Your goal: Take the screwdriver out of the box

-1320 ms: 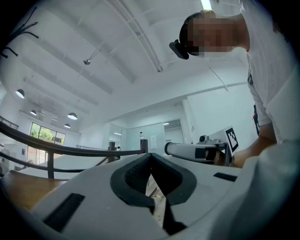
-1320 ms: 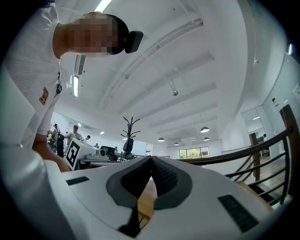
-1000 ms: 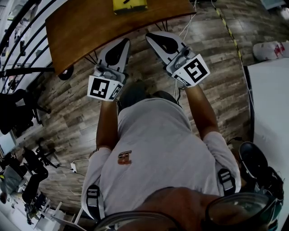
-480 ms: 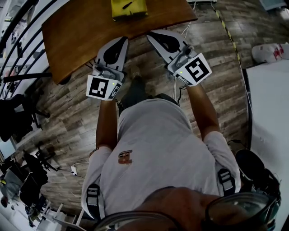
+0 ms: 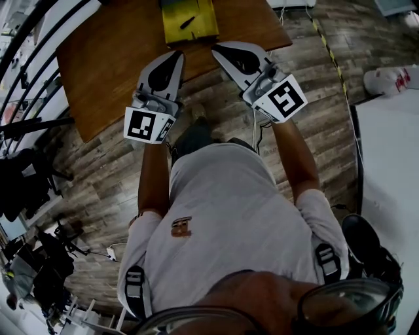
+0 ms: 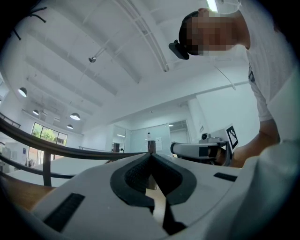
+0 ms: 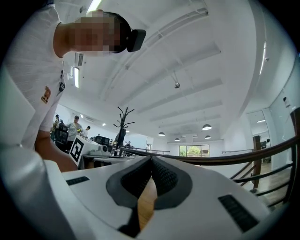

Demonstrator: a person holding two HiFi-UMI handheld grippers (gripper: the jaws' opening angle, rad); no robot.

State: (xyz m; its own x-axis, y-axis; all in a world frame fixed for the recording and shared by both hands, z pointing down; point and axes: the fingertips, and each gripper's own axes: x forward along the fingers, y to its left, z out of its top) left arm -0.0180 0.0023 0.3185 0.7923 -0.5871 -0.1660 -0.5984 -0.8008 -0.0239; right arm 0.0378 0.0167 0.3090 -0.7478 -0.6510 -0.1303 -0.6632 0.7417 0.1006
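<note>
An open yellow box (image 5: 190,19) sits on the brown wooden table (image 5: 111,59) at the top of the head view, with a dark screwdriver (image 5: 188,22) lying inside it. My left gripper (image 5: 180,54) is held level at the table's near edge, just short of the box, jaws shut and empty. My right gripper (image 5: 215,49) is beside it, right of the box's near corner, also shut and empty. In the left gripper view the left gripper (image 6: 151,153) has its pads meeting at the tip. The right gripper (image 7: 151,157) looks the same in its own view. Neither touches the box.
A curved black railing (image 5: 26,39) runs along the left, with dark chairs (image 5: 26,176) below it. A white table (image 5: 393,163) fills the right edge. A white bag (image 5: 389,72) lies on the wood floor at the right. Striped tape (image 5: 327,36) crosses the floor by the table.
The table and yellow box have slid nearer in the head view as the person stepped forward. Both grippers now reach the table's edge, still shut.
</note>
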